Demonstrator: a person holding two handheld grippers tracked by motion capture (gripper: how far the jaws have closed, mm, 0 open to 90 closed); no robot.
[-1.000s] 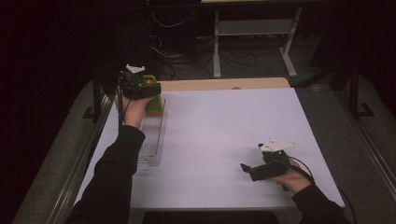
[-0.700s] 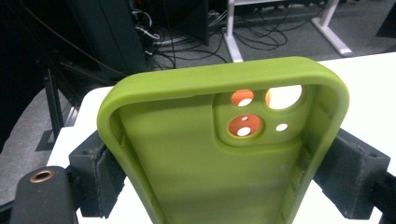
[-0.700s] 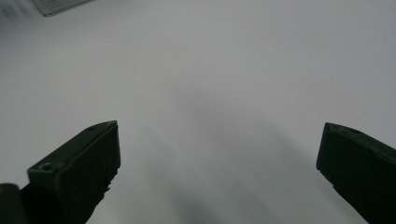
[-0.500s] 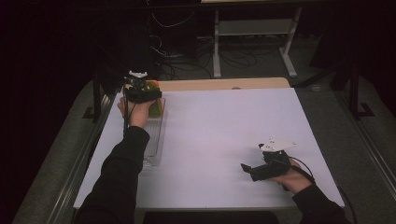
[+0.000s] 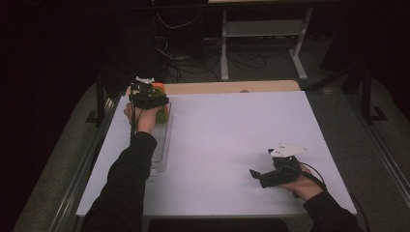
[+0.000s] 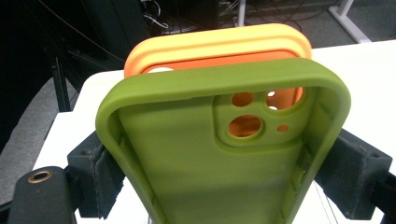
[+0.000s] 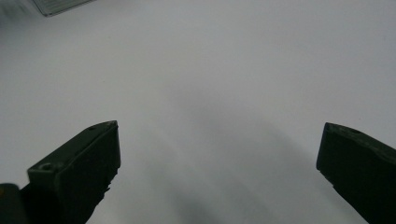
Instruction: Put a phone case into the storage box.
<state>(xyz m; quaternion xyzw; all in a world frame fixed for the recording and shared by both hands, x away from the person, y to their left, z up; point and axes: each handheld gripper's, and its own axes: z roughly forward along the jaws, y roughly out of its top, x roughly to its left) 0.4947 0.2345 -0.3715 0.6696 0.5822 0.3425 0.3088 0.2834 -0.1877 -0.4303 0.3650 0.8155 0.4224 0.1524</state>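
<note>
The left gripper (image 6: 219, 186) holds a green phone case (image 6: 224, 149) by its long edges, one finger pad (image 6: 100, 172) pressed against each side. The jaws have just been easing apart slightly, yet the case is gripped between them. Its open inner side faces the gripper's camera, with the camera cut-outs toward the far end, past the fingers. Directly behind it, farther from the fingers, stands an orange case (image 6: 219, 46), its top edge rising above the green one; whether the two touch is hard to tell.

In the high view the left gripper (image 5: 147, 99) sits at the far left part of the white table (image 5: 241, 135), over the far end of a clear tray (image 5: 162, 145) that runs back toward the person. The green case (image 5: 165, 112) and orange case (image 5: 157, 88) show just beside the fingers.

The right gripper (image 7: 219, 154) has its fingers spread wide with nothing between them, only bare table beyond. In the high view it (image 5: 256, 175) rests low at the near right, well apart from the cases.
</note>
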